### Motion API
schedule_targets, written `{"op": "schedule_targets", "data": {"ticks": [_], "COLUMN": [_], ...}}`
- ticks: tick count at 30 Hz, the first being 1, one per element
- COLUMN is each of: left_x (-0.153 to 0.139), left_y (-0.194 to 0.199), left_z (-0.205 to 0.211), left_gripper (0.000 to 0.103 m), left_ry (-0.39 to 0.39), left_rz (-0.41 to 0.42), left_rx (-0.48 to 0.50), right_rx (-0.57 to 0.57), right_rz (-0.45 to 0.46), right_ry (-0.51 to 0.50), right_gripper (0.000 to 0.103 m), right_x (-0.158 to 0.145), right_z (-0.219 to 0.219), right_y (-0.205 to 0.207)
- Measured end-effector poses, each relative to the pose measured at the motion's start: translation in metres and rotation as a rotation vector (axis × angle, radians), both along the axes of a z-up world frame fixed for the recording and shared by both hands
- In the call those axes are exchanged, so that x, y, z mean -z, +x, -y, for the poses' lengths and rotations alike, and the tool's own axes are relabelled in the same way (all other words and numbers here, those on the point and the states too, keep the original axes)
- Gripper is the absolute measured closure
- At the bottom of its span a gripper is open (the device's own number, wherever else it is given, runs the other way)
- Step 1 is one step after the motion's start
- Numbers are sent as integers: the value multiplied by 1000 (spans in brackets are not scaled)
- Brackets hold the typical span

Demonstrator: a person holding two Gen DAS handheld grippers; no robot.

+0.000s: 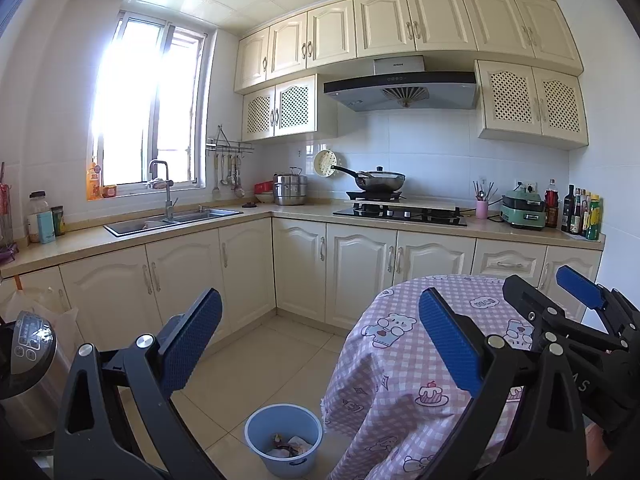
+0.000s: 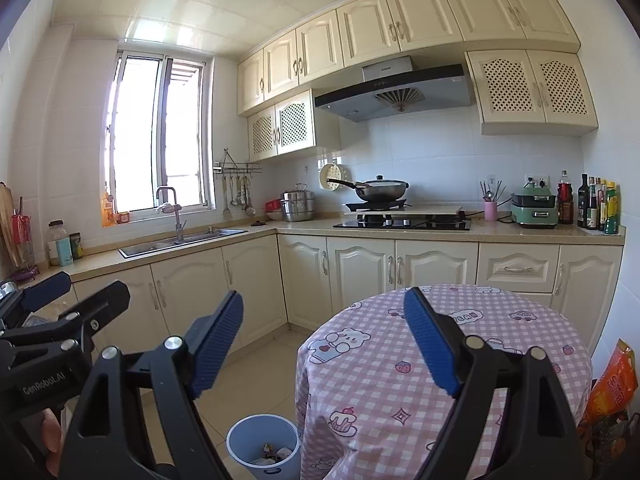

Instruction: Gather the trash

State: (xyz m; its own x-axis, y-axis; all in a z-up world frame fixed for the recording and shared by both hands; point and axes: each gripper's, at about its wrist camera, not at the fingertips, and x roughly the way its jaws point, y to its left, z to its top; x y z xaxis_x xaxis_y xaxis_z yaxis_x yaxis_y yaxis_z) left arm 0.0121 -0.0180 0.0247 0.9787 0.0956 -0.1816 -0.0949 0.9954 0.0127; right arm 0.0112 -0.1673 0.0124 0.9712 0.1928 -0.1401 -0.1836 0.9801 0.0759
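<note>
A light blue bin point(image 1: 283, 440) stands on the tiled floor beside the round table; it also shows in the right wrist view point(image 2: 263, 446). Crumpled trash point(image 1: 289, 447) lies inside it. The table has a pink checked cloth point(image 1: 404, 364) with nothing visible on its top point(image 2: 500, 340). My left gripper point(image 1: 320, 324) is open and empty, held up over the floor and table edge. My right gripper point(image 2: 323, 320) is open and empty, raised above the table's left edge; it also appears at the right of the left wrist view point(image 1: 548, 292).
Cream kitchen cabinets point(image 1: 248, 268) run along the far walls, with a sink point(image 1: 176, 220), a gas hob with a wok point(image 1: 380, 184) and bottles point(image 1: 580, 216). A steel appliance point(image 1: 28, 368) stands at the left. An orange bag point(image 2: 612, 384) sits at the right of the table.
</note>
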Motion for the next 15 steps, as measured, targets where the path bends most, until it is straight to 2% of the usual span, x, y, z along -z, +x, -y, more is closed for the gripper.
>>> {"op": "schedule_targets", "data": {"ticks": [15], "left_x": [0], "left_y": [2], "left_z": [-1], "left_gripper": [8], "left_ry": [0], "left_rz": [-8], "left_rx": [8], "right_rx": [5], "right_rz": [0], "right_ry": [-1], "right_gripper": [22], "right_x": [3], "right_z": [-1], "right_y": [-2]}}
